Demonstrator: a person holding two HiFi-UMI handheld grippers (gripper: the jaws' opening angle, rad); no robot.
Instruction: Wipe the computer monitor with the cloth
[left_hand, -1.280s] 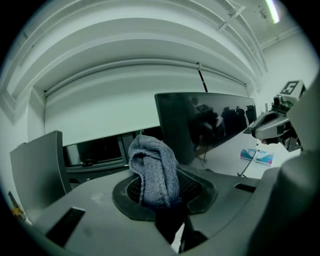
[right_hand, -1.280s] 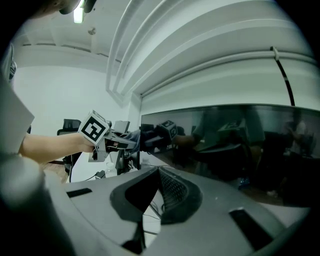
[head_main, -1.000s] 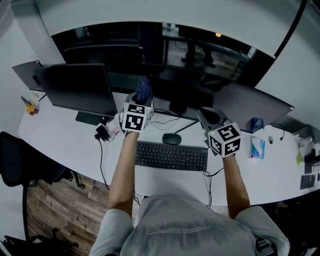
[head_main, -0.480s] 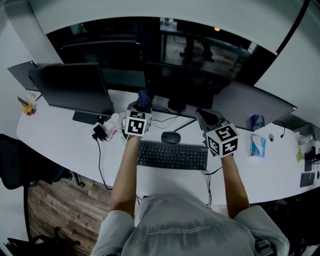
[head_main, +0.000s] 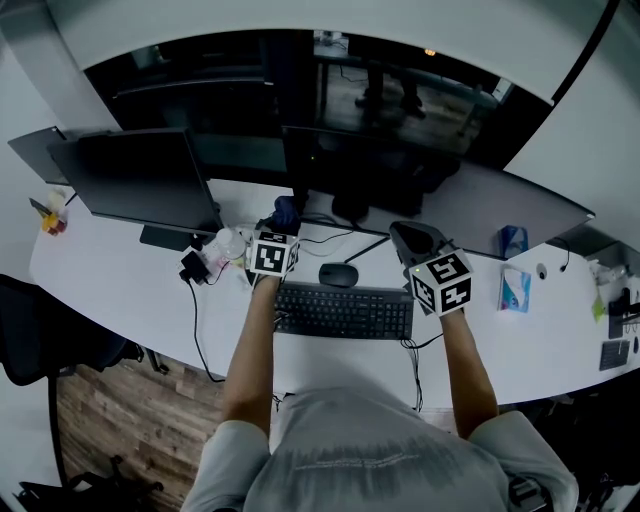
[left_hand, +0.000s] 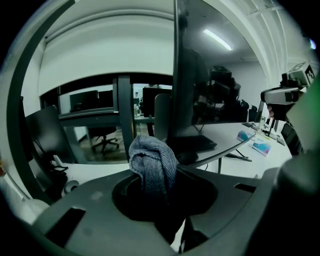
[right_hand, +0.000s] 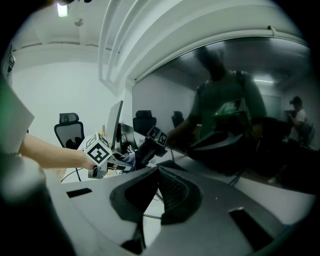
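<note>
Left gripper view has the left gripper (left_hand: 165, 207) with its jaws closed on a blue-grey knitted cloth (left_hand: 152, 164), a bunched fold of which stands up above them. Just beyond the cloth rises the near side edge of the middle computer monitor (left_hand: 178, 75), its dark screen turned to the right of that view and its foot (left_hand: 192, 145) resting on the white worktop (left_hand: 235, 167); whether the cloth touches the monitor cannot be told. Seen from the head view, this gripper (head_main: 280, 228) sits by the lower left corner of the middle monitor (head_main: 360, 165), behind the left end of the keyboard (head_main: 345, 311), with the cloth (head_main: 286, 210) at its tip. The right gripper (right_hand: 157, 175) has its jaws drawn together with nothing between them, and it points at the right-hand monitor (right_hand: 225, 125), whose glossy screen mirrors the person. From the head view it (head_main: 408, 236) hangs over the worktop (head_main: 120, 290) past the keyboard's right rear corner, well apart from the left gripper, with a mouse (head_main: 338, 274) lying between the two. A third monitor (head_main: 140, 180) stands toward the worktop's left end.
</note>
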